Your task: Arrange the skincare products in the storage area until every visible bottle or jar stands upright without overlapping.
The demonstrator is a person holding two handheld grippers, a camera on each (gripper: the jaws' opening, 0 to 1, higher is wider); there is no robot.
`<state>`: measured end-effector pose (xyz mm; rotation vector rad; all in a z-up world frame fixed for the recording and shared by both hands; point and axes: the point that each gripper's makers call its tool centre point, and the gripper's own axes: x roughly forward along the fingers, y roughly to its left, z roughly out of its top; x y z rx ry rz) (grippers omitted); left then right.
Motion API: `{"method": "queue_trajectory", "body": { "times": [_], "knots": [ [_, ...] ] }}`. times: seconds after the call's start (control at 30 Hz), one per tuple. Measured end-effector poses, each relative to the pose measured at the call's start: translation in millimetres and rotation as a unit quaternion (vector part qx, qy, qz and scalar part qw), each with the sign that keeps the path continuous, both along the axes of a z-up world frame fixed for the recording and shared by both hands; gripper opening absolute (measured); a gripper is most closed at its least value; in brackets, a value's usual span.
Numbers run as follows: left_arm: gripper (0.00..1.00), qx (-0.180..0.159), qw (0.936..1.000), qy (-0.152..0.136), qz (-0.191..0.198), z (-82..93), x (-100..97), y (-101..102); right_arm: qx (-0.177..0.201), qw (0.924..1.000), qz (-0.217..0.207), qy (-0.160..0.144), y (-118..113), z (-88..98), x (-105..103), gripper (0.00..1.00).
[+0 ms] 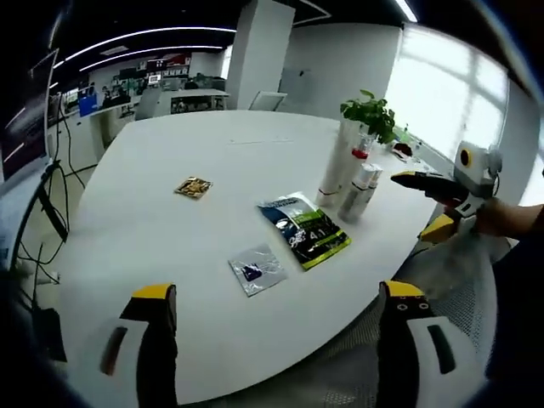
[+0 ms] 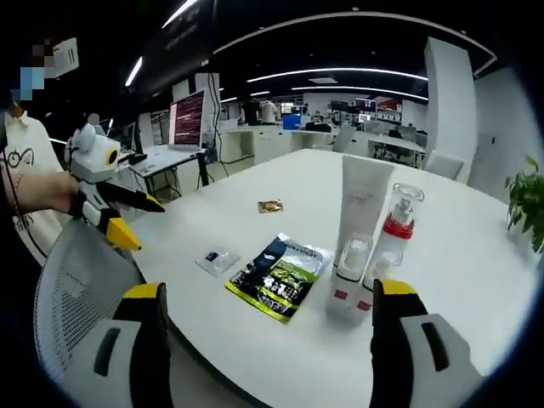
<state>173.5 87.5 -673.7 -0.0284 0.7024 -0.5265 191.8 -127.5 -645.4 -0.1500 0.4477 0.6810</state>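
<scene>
Office space with rows of workstations lies behind the white desk (image 2: 476,255) we work over. Just ahead of our right gripper (image 2: 270,340), whose jaws stand spread with nothing between them, three skincare containers stand upright, long axes vertical, close together: a tall white tube (image 2: 364,200), a clear-capped bottle with a red collar (image 2: 395,229) touching or just beside it, and a shorter white bottle with red marks (image 2: 348,285) in front. Left of these lie a dark green-and-yellow pouch (image 2: 280,276) flat on the desk, a small clear sachet (image 2: 218,260) and, farther off, a small gold packet (image 2: 270,206). Our left gripper (image 1: 276,344) is also spread and empty, well back from the pouch. A potted plant (image 1: 371,113) stands behind the bottles.
</scene>
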Motion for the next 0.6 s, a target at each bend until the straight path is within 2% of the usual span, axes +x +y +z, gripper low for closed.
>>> {"method": "queue_trajectory", "body": {
  "times": [0.1, 0.33, 0.6],
  "knots": [
    [0.97, 0.006, 1.0, 0.005, 0.001, -3.7, 0.0, 4, 0.002, 0.9999, -0.009, -0.009, -5, 6.1, 1, 1.0],
    [0.99, 0.008, 0.9999, 0.006, 0.007, -3.3, 2.4, 5, 0.004, 0.9996, -0.026, -0.01, -19, 9.8, 2, 1.0],
    [0.99, 0.019, 0.9998, 0.005, 0.009, -2.5, 5.0, 1, 0.002, 0.9995, -0.031, -0.004, -23, 6.9, 4, 1.0]
  ]
}}
